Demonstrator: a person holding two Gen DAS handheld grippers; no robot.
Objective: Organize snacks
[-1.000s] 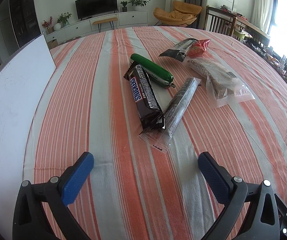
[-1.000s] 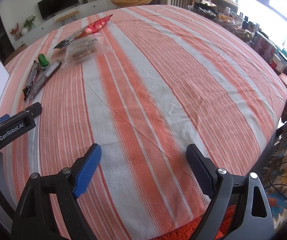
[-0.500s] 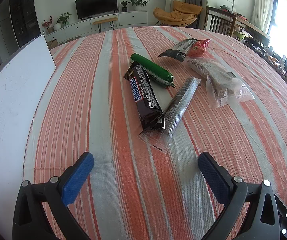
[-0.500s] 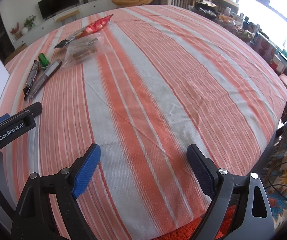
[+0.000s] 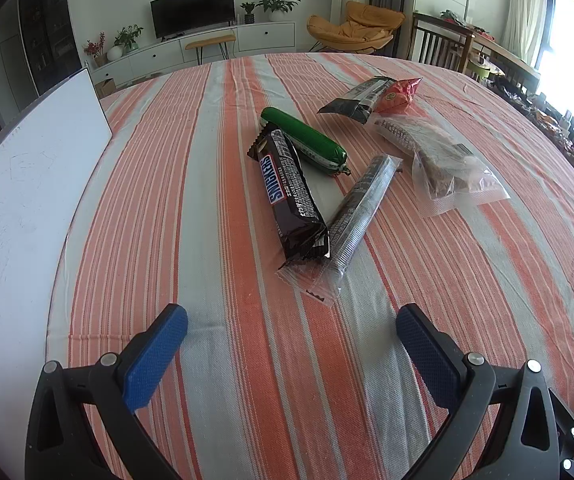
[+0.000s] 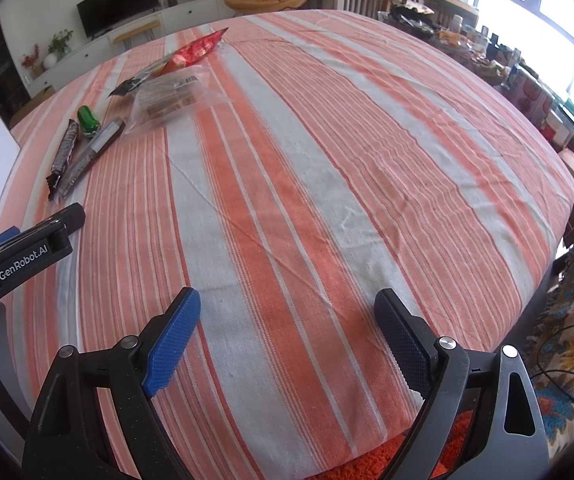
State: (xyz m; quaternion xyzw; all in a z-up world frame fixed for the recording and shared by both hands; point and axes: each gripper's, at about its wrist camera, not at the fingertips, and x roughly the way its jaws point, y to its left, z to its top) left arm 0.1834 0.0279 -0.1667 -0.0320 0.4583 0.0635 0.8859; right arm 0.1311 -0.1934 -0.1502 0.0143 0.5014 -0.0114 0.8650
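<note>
From my left gripper (image 5: 291, 332), jaws wide and empty, the Snickers bar (image 5: 287, 196) lies dead ahead at center frame, its long axis running nearly straight away from me. My right gripper (image 6: 287, 320), also wide and empty, only sees the snacks far off at upper left. I reckon left goes first.

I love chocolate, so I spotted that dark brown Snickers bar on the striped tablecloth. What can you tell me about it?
The dark brown Snickers bar lies flat and sealed in a glossy wrapper with crimped ends, blue and white logo facing up. Its far end overlaps the green sausage-shaped pack; its near end rests on the clear-ended dark stick pack. It sits on the orange and white striped tablecloth, ahead of the open left gripper, untouched.
</note>
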